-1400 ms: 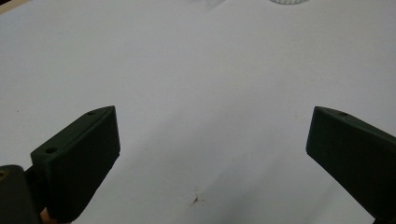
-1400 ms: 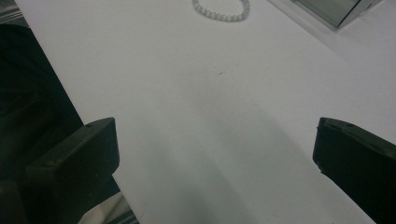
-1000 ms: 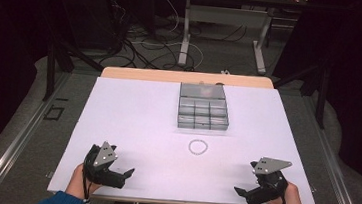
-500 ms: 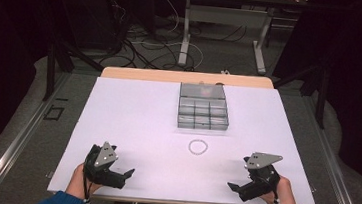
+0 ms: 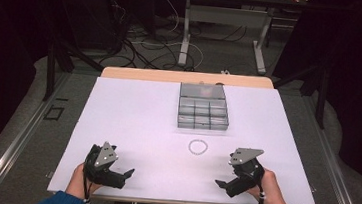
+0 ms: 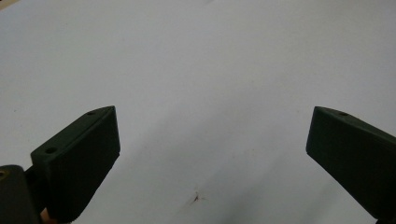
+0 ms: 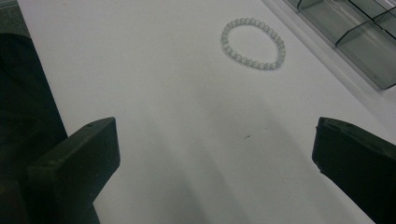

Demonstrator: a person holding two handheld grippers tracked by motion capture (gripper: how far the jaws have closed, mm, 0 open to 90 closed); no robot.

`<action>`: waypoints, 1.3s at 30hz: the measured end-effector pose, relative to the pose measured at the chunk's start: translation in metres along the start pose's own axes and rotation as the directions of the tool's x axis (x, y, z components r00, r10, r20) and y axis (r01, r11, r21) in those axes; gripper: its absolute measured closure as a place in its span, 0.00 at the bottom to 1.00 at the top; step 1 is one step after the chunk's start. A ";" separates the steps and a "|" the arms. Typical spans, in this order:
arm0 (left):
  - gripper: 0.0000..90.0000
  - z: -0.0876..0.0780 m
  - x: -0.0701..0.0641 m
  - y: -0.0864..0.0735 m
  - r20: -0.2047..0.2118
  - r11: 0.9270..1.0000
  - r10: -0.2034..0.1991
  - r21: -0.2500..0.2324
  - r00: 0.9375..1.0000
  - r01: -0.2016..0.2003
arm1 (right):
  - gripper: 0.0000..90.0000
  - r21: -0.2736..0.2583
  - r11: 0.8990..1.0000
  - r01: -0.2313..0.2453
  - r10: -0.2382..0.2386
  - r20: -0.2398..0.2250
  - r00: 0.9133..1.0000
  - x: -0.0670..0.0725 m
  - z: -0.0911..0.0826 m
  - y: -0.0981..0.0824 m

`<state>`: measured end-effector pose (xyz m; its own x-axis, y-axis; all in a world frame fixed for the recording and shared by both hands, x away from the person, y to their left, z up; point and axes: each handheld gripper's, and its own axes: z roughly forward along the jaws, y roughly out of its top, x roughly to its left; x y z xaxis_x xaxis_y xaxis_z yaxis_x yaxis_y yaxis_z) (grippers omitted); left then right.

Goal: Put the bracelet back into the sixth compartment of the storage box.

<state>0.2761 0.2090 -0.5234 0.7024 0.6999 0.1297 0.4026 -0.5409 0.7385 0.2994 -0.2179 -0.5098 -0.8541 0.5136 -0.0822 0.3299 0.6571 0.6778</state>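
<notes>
A bracelet point(image 5: 198, 146) of small, round, pale beads is seen lying flat on the white table point(image 5: 132, 122), its beads strung into a closed ring with a faintly glossy, milky surface. It rests on the bare tabletop just in front of the box point(image 5: 203, 113), near it but not touching it. The box is made of clear, greyish plastic and is divided by thin walls into small square compartments, with one wider compartment along its far side; whether anything lies inside cannot be told. The tabletop is covered in a smooth, matt white sheet, and a strip of light wood is left showing along its far edge.

The right gripper point(image 5: 229, 183) is held at the near right of the table, well apart from the bracelet and angled toward it. In the right gripper view the bracelet point(image 7: 253, 44) is seen ahead, with a corner of the box point(image 7: 355, 32) beside it. The two black, blocky jaws are spread wide and nothing is held between them.

The left gripper point(image 5: 124, 176) is held at the near left over bare tabletop, far from the bracelet. Its matt black jaws are likewise spread wide apart and empty.
</notes>
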 end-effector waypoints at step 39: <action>0.03 0.002 -0.001 0.001 0.005 1.000 0.008 0.008 1.000 -0.008 | 0.00 0.002 1.000 -0.014 0.014 -0.078 0.997 -0.023 0.051 0.038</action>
<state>0.2765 0.2072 -0.5241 0.7089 0.6928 0.1323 0.4013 -0.5505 0.7320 0.3519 -0.1767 -0.5195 -0.8784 0.4777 -0.0153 0.3422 0.6508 0.6778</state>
